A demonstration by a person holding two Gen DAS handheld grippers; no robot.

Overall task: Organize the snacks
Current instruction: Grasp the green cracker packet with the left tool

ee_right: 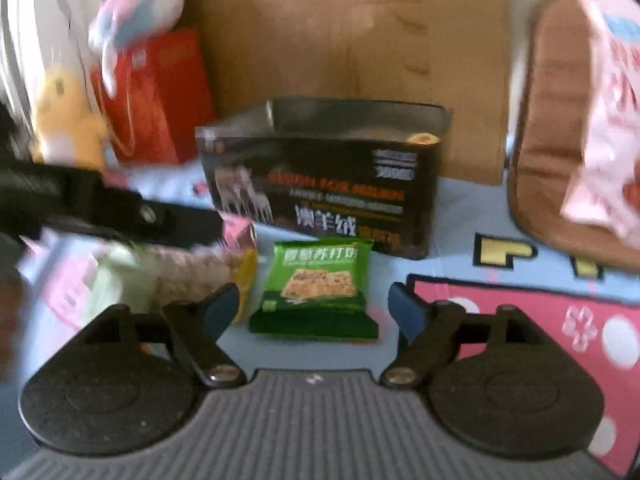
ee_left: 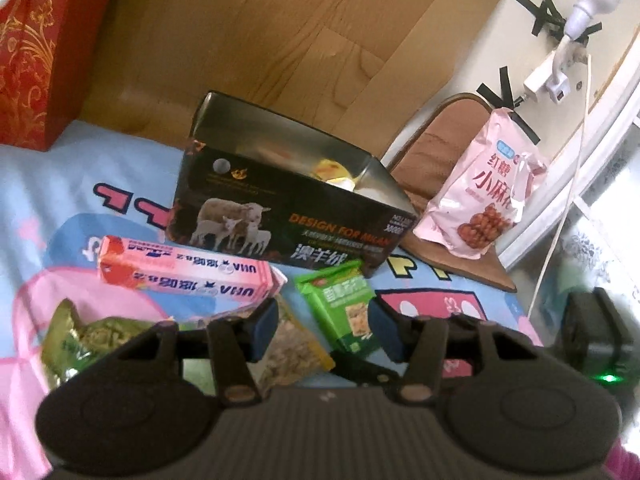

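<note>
Snacks lying by black tin (ee_left: 288, 216) on bedsheet (ee_left: 432, 300); both grippers' jaws standing open, empty, right gripper (ee_right: 314, 308) hovering over green cracker packet (ee_right: 316, 288)

The black box (ee_left: 288, 216) at the frame's centre reads "DESIGN FOR MILAN" in orange, with "澳羊绒" in white below. At upper right, the pink bag (ee_left: 476, 204) shows "红糖" and "小麻花". The pink carton (ee_left: 184, 276) at lower left carries "UHA" (printed upside down).

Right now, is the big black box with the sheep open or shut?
Open. The black box has no lid on top, and the left wrist view shows its shiny inner walls and a yellow snack inside.
</note>
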